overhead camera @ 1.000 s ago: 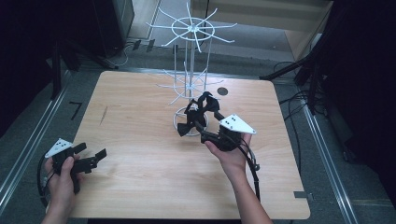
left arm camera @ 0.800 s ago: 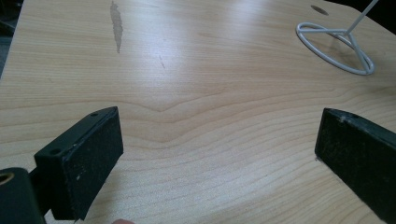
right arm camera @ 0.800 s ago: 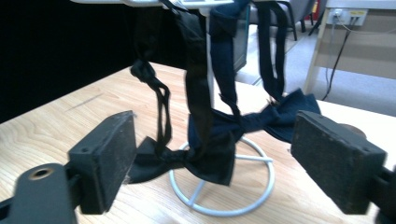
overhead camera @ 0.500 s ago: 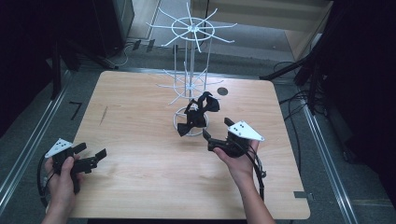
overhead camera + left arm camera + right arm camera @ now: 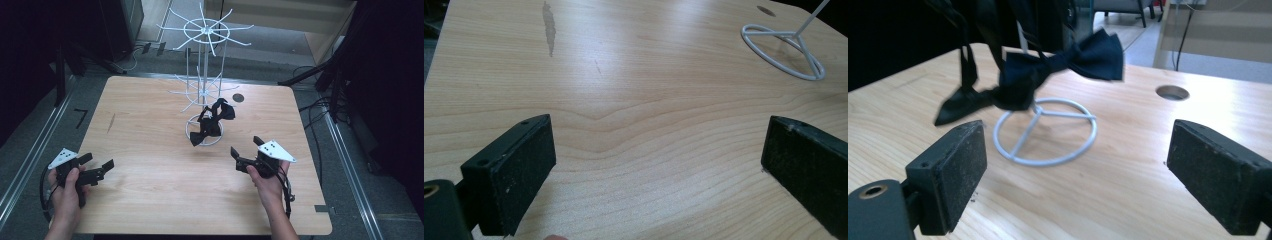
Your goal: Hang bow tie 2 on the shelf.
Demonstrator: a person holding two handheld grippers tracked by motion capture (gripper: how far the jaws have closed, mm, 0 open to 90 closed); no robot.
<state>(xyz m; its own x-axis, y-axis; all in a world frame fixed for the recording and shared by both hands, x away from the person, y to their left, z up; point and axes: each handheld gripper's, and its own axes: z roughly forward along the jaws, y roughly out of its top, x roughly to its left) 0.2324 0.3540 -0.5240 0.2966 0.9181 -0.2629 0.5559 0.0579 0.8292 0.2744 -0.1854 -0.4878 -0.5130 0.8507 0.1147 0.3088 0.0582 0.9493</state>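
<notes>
**Two spread grippers, one bow tie left hanging on the rack**

Widest is the wooden desk [image 5: 150, 130], its near corners cut off by the high view's edge. On it stands the white wire rack [image 5: 202, 75], ring base planted mid-desk. A black bow tie [image 5: 212, 120] hangs from a lower arm, above the base ring; its strap is blurred in the right gripper view, and the exact hook is hard to make out. The right gripper [image 5: 246, 152] sits apart from the tie; its jaws have just been opening, now stand wide, nothing between them. The left gripper [image 5: 97, 170], near the desk's left front, also has jaws spread over bare wood.
</notes>
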